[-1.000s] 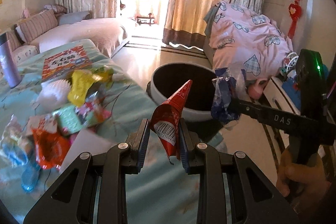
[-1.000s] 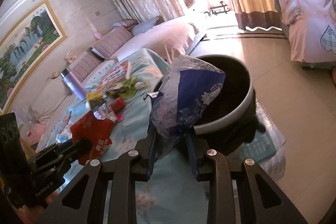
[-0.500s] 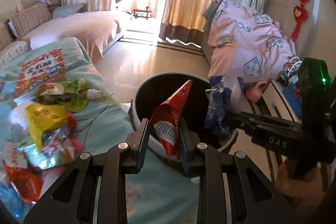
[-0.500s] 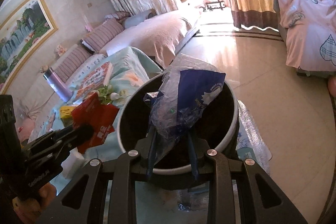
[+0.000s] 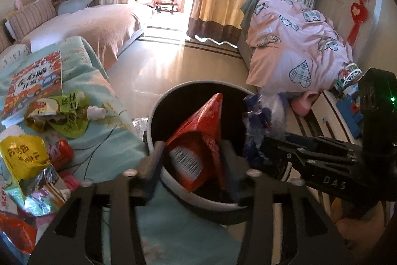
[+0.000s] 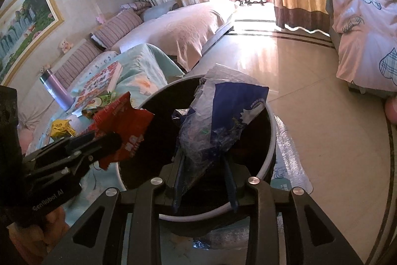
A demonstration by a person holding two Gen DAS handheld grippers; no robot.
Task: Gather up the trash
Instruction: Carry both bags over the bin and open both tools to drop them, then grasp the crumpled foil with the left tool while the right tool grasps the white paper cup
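Observation:
A round dark bin with a white rim (image 5: pixel 158 116) (image 6: pixel 271 140) stands on the floor beside the table. My left gripper (image 5: pixel 193 160) has spread its jaws wide over the bin; the red wrapper (image 5: pixel 198 140) sits loose between them. It also shows in the right wrist view (image 6: pixel 126 126). My right gripper (image 6: pixel 203 173) holds its jaws around a blue and clear plastic bag (image 6: pixel 223 116) above the bin's mouth. That bag shows in the left wrist view (image 5: pixel 260 121).
A table with a light blue cloth (image 5: pixel 109 135) carries several wrappers (image 5: pixel 59 113), a picture book (image 5: pixel 34 83) and a purple flask (image 6: pixel 55 91). A sofa (image 5: pixel 94 24) stands behind. A pink quilt (image 5: pixel 297 46) is piled at right.
Both grippers have moved from the table side to over the bin. The left jaws have opened wide and the red wrapper has tilted and slipped lower. The right jaws have spread a little.

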